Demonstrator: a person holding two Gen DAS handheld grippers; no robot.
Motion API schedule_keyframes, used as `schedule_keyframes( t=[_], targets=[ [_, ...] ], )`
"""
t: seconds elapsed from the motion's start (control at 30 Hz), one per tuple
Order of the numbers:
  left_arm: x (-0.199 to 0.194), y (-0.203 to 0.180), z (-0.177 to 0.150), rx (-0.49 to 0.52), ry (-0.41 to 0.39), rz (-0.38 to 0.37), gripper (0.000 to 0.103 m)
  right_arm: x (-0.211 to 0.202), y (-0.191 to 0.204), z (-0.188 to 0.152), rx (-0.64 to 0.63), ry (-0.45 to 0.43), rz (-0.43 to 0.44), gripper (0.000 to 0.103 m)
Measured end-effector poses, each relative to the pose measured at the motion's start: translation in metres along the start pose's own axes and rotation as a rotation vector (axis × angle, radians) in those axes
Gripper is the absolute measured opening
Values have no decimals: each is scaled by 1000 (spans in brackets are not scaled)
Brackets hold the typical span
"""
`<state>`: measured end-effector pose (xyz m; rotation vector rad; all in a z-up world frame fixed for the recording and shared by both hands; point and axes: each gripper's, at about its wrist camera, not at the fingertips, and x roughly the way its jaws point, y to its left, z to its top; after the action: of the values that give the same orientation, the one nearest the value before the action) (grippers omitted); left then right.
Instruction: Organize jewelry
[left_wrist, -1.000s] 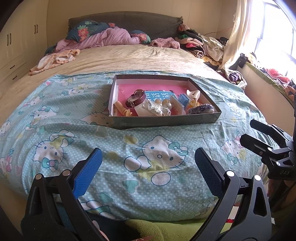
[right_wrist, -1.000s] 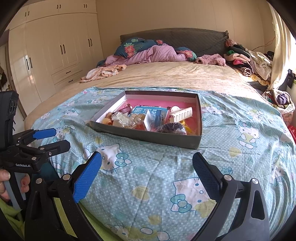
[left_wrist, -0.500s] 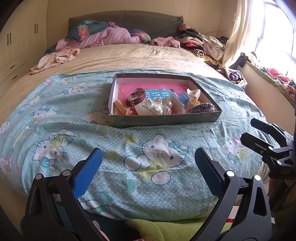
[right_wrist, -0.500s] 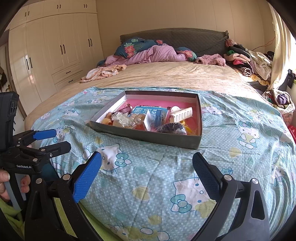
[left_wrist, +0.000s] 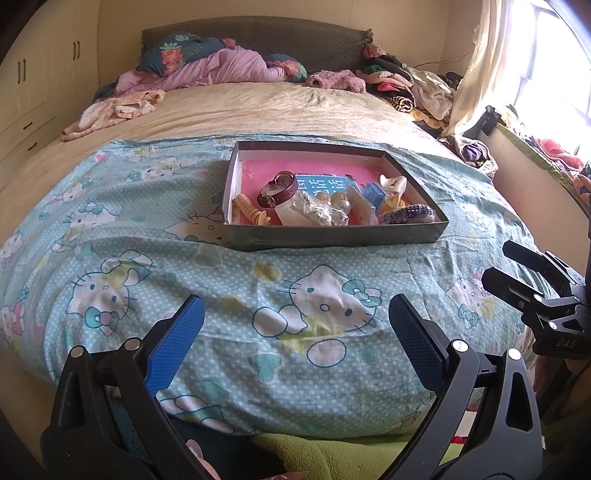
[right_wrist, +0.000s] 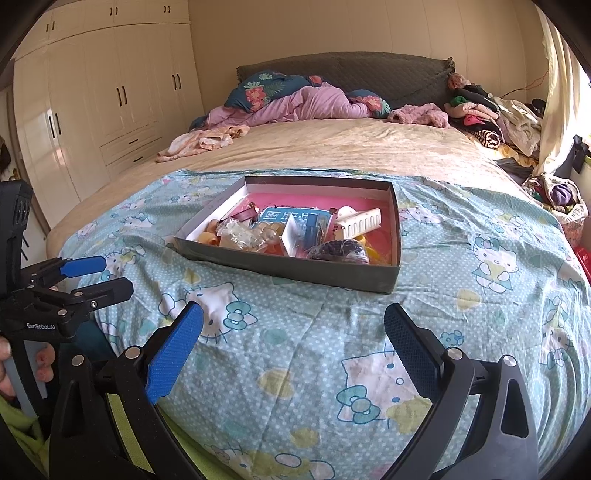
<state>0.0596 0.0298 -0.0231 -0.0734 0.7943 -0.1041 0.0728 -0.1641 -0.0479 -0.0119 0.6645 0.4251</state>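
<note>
A shallow grey box (left_wrist: 334, 236) with a pink floor sits on the Hello Kitty bedsheet (left_wrist: 147, 258) near the foot of the bed, well ahead of both grippers, and all the jewelry lies inside it, crowded toward its near wall. At the box's left end rests a wristwatch (left_wrist: 279, 188) with a dark red strap, tilted over a pale spiral hair tie (left_wrist: 251, 212). Beside these is a crumpled clear plastic bag (left_wrist: 321, 212) whose contents are too small to make out, then a blue printed card (left_wrist: 325, 184) lying flat, a small blue carton (left_wrist: 373, 194), and a dark beaded bracelet (left_wrist: 406, 214) against the right near corner. From the right wrist view a white comb-like clip (right_wrist: 358, 221) stands out on the right side, with yellow pieces partly hidden behind the bracelet (right_wrist: 338, 251). The near wall of the box hides the lowest items. The left gripper (left_wrist: 295, 325) hangs above the sheet with its blue pads spread wide and nothing between them; the right gripper (right_wrist: 293, 332) is likewise spread and holds nothing.
</note>
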Motion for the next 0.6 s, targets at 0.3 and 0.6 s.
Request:
schedule_keyframes(
  t=[0.3,0.6],
  targets=[
    [8,18,1,-53,46,57,93,5,-23,-3,56,11,-28,98],
    [36,112,29,-246,76,242,93,23,-121,-6,217,38,-196,98]
  ],
)
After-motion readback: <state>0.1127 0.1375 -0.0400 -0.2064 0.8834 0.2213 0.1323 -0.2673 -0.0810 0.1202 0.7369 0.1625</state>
